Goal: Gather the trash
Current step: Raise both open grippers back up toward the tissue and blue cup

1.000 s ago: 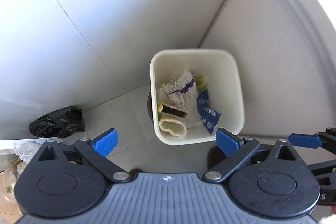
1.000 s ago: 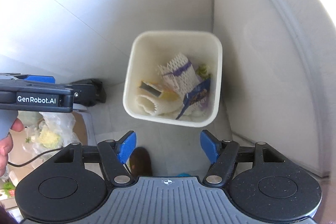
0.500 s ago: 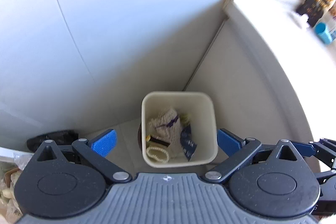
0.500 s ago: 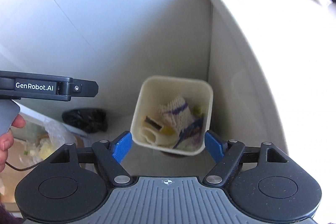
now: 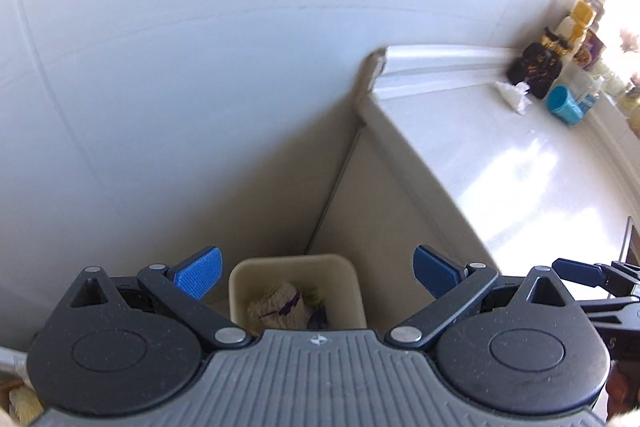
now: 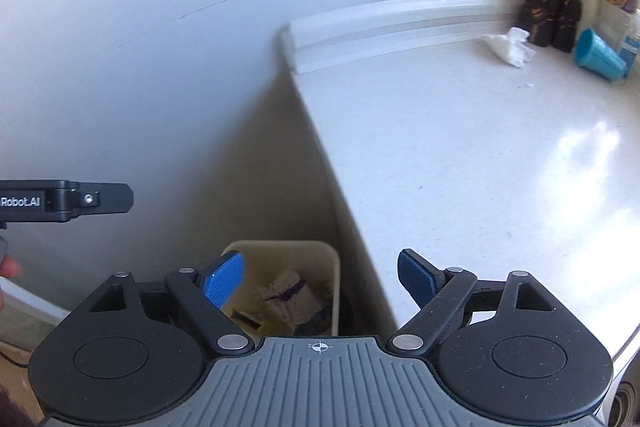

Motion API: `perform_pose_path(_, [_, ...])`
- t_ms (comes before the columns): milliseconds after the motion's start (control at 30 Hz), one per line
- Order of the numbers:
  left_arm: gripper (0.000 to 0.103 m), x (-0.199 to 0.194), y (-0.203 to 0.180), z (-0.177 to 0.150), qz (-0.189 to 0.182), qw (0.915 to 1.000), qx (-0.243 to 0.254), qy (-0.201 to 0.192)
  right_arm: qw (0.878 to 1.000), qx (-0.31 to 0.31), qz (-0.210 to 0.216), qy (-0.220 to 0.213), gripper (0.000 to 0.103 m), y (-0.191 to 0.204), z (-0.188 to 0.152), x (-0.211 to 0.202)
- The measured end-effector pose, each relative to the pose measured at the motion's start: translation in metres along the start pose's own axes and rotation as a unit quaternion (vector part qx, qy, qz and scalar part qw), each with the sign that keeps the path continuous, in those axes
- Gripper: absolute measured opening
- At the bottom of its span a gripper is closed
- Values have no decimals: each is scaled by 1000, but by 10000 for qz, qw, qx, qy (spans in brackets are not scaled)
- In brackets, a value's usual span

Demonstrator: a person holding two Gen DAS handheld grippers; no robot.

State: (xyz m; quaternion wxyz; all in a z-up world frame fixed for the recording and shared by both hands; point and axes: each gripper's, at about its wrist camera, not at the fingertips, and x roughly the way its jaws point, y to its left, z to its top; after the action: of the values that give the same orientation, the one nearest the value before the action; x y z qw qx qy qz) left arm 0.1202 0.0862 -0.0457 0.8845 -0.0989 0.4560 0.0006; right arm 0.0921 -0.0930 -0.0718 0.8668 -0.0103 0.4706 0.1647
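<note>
my left gripper [image 5: 316,273] is spread wide, nothing between the blue pads [image 5: 198,271]. my right gripper [image 6: 320,281] is wide too, empty. both hang high above the bin [image 5: 298,267], which sits on the floor in the corner between the wall [image 5: 200,67] and the side of the counter [image 5: 500,163]. the bin is cream, square-ish, open top, and shows between my fingers in both views. inside it: white foam net [image 6: 286,293] with a purple band, something yellow [image 6: 274,325] and a dark wrapper, partly hidden by my gripper bodies.

counter top is white and glossy, off to the right of the bin and well above it. at its far end, a crumpled white tissue [image 6: 510,45] lies on the surface just beside two dark bottles [image 6: 554,13] with gold tops. a blue cup [image 6: 598,55] lies tipped on its side near the tissue, to the right. more bottles and jars behind those, too blurred to name.

in the right view my left gripper's black side shows at the left edge, apart from the bin, with fingertips of my hand [image 6: 10,269] below it. in the left view the right gripper's blue tip pokes in at the right edge.
</note>
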Motion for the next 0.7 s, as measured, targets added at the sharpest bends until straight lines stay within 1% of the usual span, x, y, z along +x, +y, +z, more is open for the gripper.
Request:
perform_pose_path(100, [102, 4, -16, 12, -136, 9996, 192, -160, 9991, 269, -213, -230, 90, -25, 5, -5])
perform_pose_path(167, [102, 7, -28, 20, -229, 9988, 349, -239, 9977, 429, -367, -383, 90, -50, 10, -16])
perform_pose_path(267, [102, 14, -49, 32, -362, 9972, 575, -314, 9948, 625, -603, -533, 91, -78, 17, -19])
perform_pose_path(533, [102, 52, -112, 58, -749, 9900, 1146, -328, 9818, 1051, -1220, -1006, 95, -163, 37, -30])
perform_pose_path(633, [102, 65, -135, 66, -842, 9872, 1318, -311, 9768, 1150, -1373, -1178, 96, -192, 46, -32])
perform_pose_path(700, [102, 75, -152, 71, -915, 9846, 1441, -382, 9739, 1186, -1457, -1275, 97, -210, 53, -29])
